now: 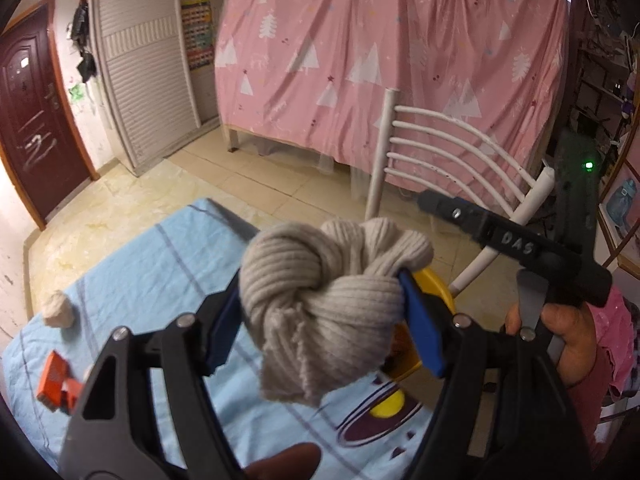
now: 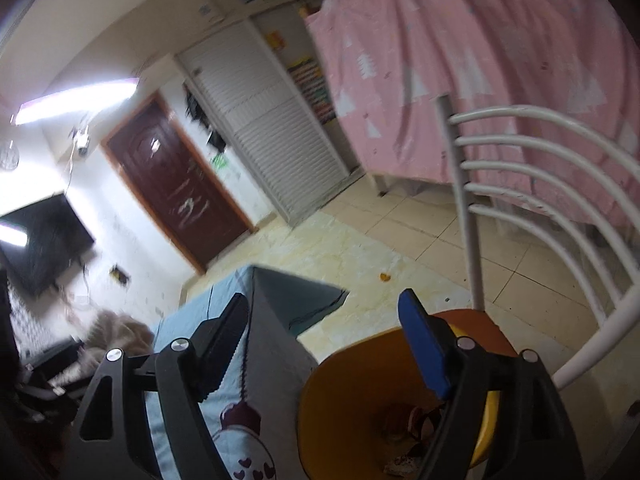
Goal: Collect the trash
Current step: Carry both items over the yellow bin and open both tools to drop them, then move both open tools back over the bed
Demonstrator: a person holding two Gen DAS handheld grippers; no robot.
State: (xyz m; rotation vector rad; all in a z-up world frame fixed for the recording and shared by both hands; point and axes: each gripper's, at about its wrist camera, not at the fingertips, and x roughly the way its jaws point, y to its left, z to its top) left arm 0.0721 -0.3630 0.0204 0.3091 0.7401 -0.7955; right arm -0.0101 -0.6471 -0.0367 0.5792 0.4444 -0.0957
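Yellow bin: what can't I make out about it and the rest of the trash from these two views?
- Yellow bin: in the left wrist view the knotted beige sock in the left gripper hides nearly all of it.
- Bin contents: the right wrist view is blurred, and the right gripper covers part.
- Orange item: left wrist view, partly behind the gripper frame; identity unclear.

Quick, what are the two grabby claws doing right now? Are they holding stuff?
Left gripper: shut on the beige knitted bundle.
Right gripper: open, nothing between its fingers, over the yellow bin.
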